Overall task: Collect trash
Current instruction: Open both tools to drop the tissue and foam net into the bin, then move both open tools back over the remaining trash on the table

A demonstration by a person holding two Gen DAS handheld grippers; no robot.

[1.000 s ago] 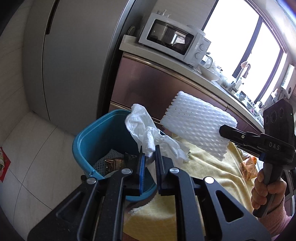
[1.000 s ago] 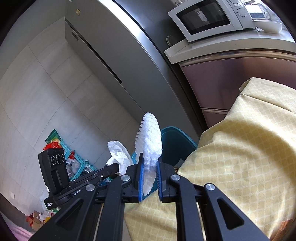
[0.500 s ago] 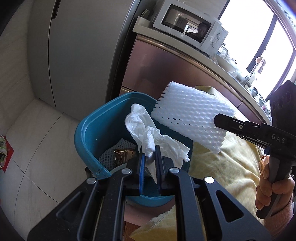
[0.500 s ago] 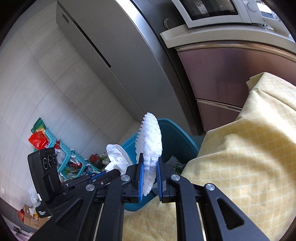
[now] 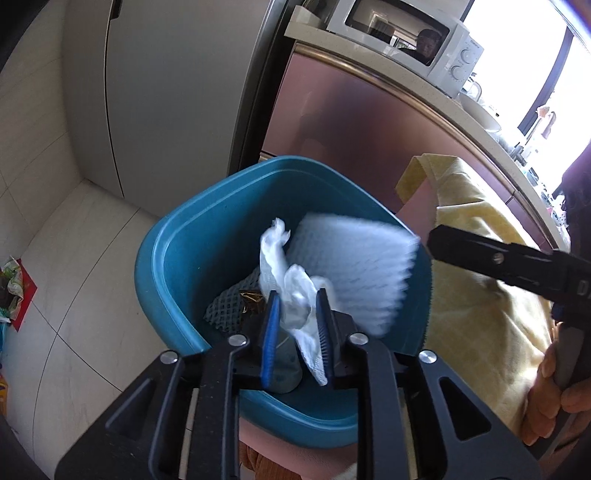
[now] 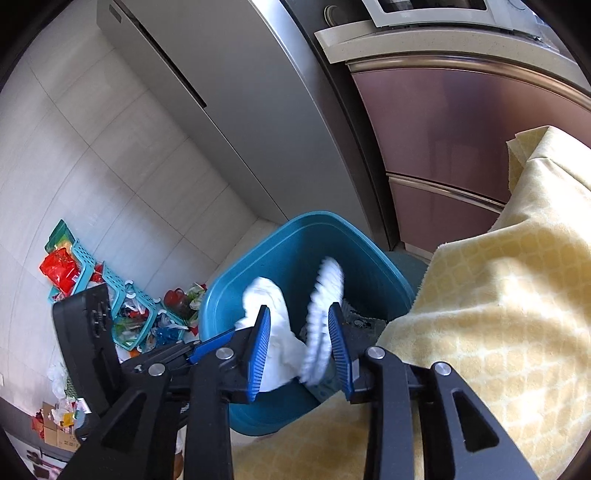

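A teal bin [image 5: 166, 266] stands on the floor beside the cloth-covered table. My left gripper [image 5: 297, 332] hangs over the bin's mouth. Its jaws are opening, and a crumpled white tissue [image 5: 295, 295] sits loosely between the blue pads. My right gripper [image 6: 299, 343] is also over the bin [image 6: 295, 240] with its jaws opening. A white foam sheet [image 6: 321, 317] is blurred between them, slipping down free of the left pad. The left wrist view shows the same foam sheet [image 5: 354, 269] dropping inside the bin. A grey net and a brown wrapper [image 5: 236, 306] lie at the bottom.
A yellow cloth [image 6: 498, 295] covers the table right of the bin. A steel fridge [image 5: 166, 92] and pink cabinets [image 6: 461, 129] stand behind it, with a microwave [image 5: 406, 33] on the counter. Baskets and litter [image 6: 110, 306] lie on the tiled floor at left.
Both grippers have come down over the bin and their jaws have parted. The foam sheet has left the right gripper's hold and is falling. The tissue has loosened in the left one.
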